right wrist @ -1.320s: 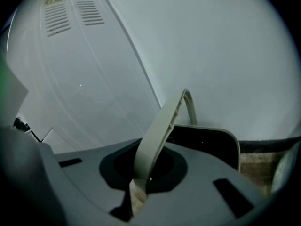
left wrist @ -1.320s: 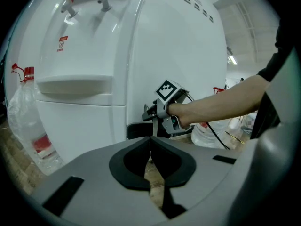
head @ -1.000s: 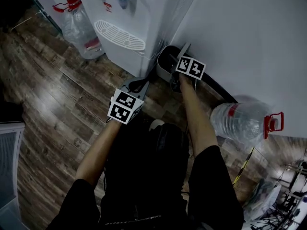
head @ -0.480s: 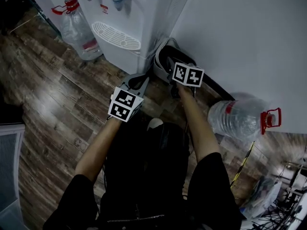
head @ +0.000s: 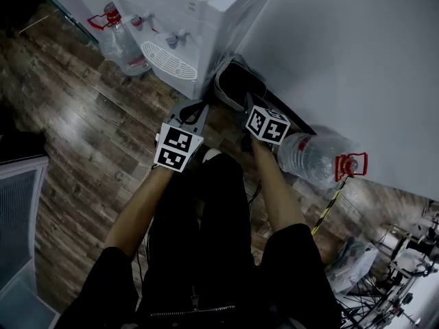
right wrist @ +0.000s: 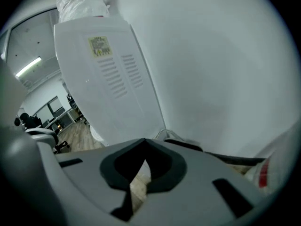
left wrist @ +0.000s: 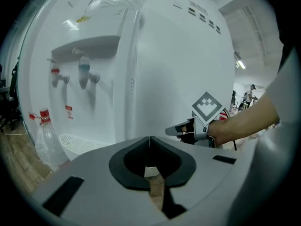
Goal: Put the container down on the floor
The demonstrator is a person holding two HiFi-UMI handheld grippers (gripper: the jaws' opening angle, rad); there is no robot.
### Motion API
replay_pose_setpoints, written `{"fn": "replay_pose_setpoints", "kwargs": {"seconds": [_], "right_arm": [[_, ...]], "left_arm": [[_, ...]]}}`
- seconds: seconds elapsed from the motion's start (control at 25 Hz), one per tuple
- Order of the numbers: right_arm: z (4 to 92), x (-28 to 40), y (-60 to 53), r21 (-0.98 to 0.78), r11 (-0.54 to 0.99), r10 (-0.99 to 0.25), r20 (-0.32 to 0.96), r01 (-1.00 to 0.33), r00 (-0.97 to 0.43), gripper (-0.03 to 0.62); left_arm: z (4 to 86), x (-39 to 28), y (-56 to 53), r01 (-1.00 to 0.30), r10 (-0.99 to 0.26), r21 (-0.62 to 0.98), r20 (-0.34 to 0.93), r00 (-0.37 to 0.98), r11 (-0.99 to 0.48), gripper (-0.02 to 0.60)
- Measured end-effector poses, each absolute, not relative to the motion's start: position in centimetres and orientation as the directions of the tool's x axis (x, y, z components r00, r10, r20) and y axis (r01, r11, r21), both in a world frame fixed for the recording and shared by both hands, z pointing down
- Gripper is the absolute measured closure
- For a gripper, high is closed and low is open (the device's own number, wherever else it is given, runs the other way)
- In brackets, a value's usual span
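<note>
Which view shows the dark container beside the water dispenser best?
The head view: the container shows almost whole from above, beside the water dispenser. The right gripper view catches only what looks like a sliver of its rim past the jaws. The left gripper view does not show it.

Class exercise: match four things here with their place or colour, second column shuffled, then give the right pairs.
1 dispenser
2 bin
3 near bottle
4 far bottle

A lies by the wall
B white
C stands at the dispenser's front
D between dispenser and wall

Pairs: 1-B, 2-D, 3-A, 4-C
</note>
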State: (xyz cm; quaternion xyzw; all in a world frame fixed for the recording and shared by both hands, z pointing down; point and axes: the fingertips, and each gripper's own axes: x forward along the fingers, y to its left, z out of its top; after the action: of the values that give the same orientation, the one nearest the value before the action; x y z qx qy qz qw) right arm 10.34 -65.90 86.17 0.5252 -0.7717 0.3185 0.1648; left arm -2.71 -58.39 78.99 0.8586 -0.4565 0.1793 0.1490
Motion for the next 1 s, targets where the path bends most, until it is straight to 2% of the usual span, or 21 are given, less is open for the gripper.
{"fn": "replay_pose_setpoints", "kwargs": {"seconds": [0.24,0.36,0.56,0.72,0.84,1.0], "right_arm": [[72.7,12.4,-61.1,-0.331,0.175,-0.72,0.599,-0.927,-0.349,0.583],[66.3,12.5,-58.6,-0.395,0.11,-0.738,0.582,-0.912,-0.341,0.583],[56.9,11.6,-54.5,-0.418,0.1,-0.764,0.549,-0.903,-0.339,0.583],[51.0,11.1,-51.2,-0.539,0.039,-0.777,0.513,-0.842,-0.364,0.583],[45.4,9.4,-48.4,-0.537,0.097,-0.805,0.453,-0.838,-0.383,0.583],[39.8,6.6,-45.1,-0.446,0.241,-0.825,0.373,-0.862,-0.424,0.583]], "left_arm": [[65.2,-1.9,-56.1,-0.833,-0.729,0.113,0.43,0.533,-0.542,0.566],[59.0,-2.1,-54.8,-0.835,-0.731,0.11,0.432,0.528,-0.539,0.566],[51.4,-2.9,-52.1,-0.841,-0.733,0.117,0.438,0.521,-0.528,0.566],[46.4,-3.8,-50.0,-0.87,-0.753,0.157,0.445,0.484,-0.467,0.566],[42.1,-4.4,-48.1,-0.884,-0.783,0.172,0.412,0.466,-0.435,0.566],[38.0,-5.0,-45.6,-0.887,-0.812,0.172,0.358,0.462,-0.429,0.566]]}}
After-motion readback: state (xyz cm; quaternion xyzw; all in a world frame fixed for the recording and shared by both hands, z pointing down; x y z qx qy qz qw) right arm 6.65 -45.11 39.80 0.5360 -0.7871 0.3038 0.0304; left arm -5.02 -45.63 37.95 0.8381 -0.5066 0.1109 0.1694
